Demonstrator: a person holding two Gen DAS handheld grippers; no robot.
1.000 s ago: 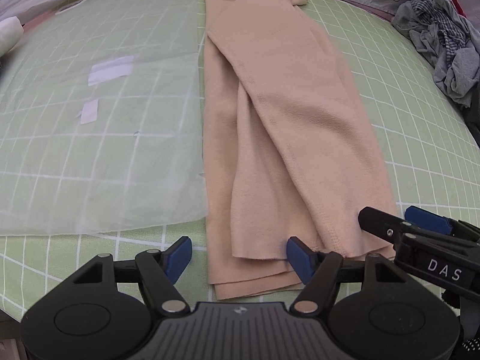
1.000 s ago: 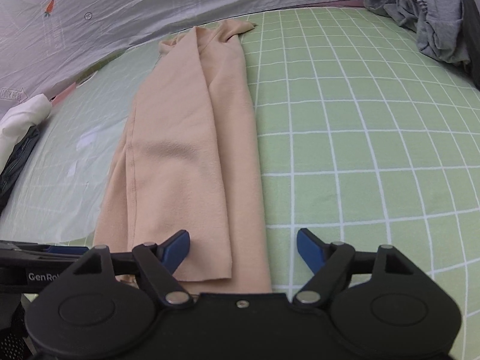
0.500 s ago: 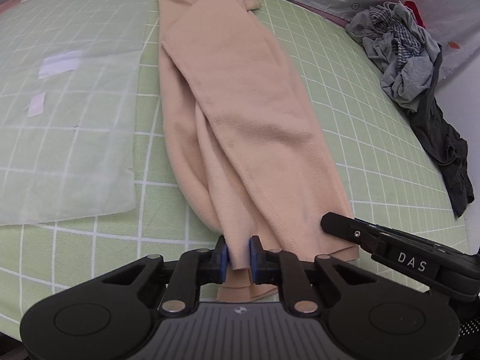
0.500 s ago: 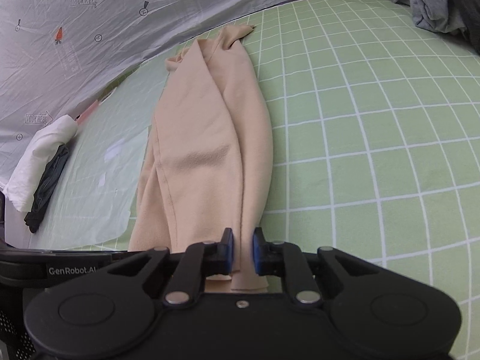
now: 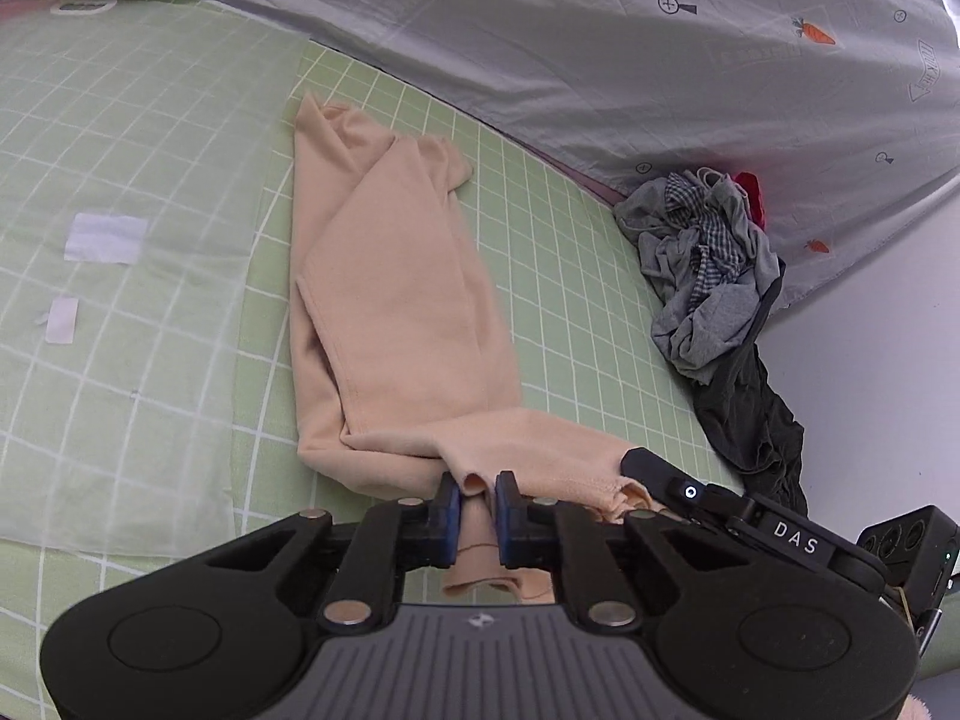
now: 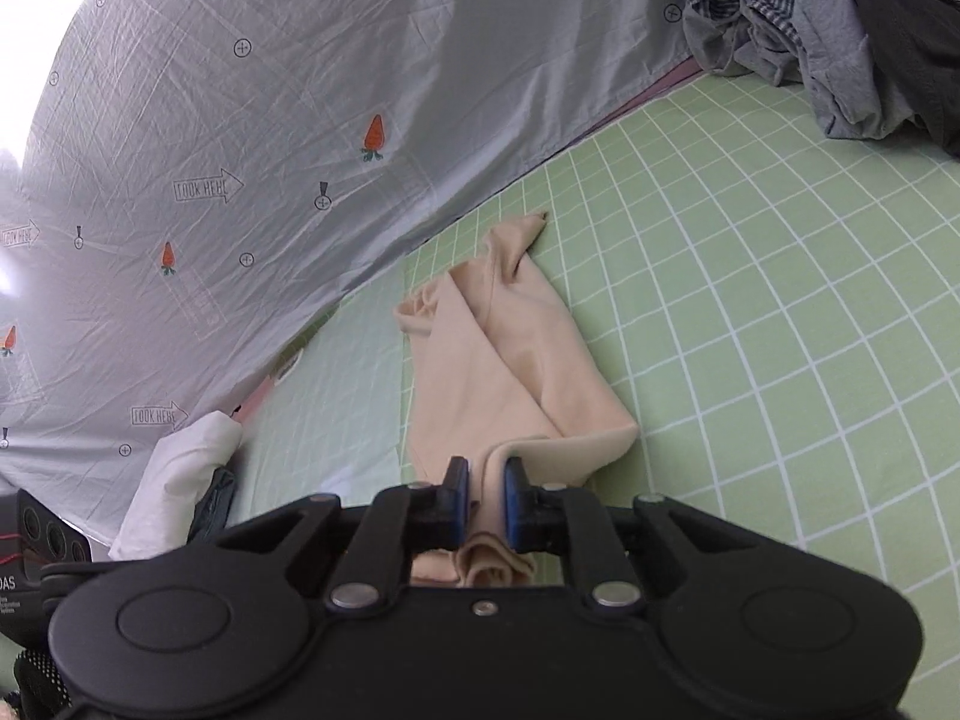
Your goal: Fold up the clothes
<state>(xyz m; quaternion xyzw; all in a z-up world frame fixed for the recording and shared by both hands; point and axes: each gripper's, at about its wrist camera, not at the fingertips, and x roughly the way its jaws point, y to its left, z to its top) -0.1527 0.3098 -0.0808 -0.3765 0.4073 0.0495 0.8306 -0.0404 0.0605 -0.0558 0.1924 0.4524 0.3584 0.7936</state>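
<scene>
A long peach garment (image 5: 390, 300) lies folded lengthwise on the green checked sheet (image 5: 570, 276). Its near end is lifted off the sheet and doubled back toward the far end. My left gripper (image 5: 477, 489) is shut on the left corner of that near hem, with cloth bunched between the blue pads. My right gripper (image 6: 486, 483) is shut on the other corner of the peach garment (image 6: 498, 360). The right gripper's black body (image 5: 720, 504) shows beside the left one.
A heap of grey, checked and dark clothes (image 5: 708, 264) lies at the right edge of the bed, also seen as a pile (image 6: 828, 36). A grey carrot-print sheet (image 5: 600, 30) hangs behind. A translucent plastic sheet (image 5: 90, 276) covers the left part. White folded cloth (image 6: 180, 480) lies at far left.
Both grippers went from open to shut on the garment's near hem, then rose and tilted up, lifting that end and folding it toward the far end.
</scene>
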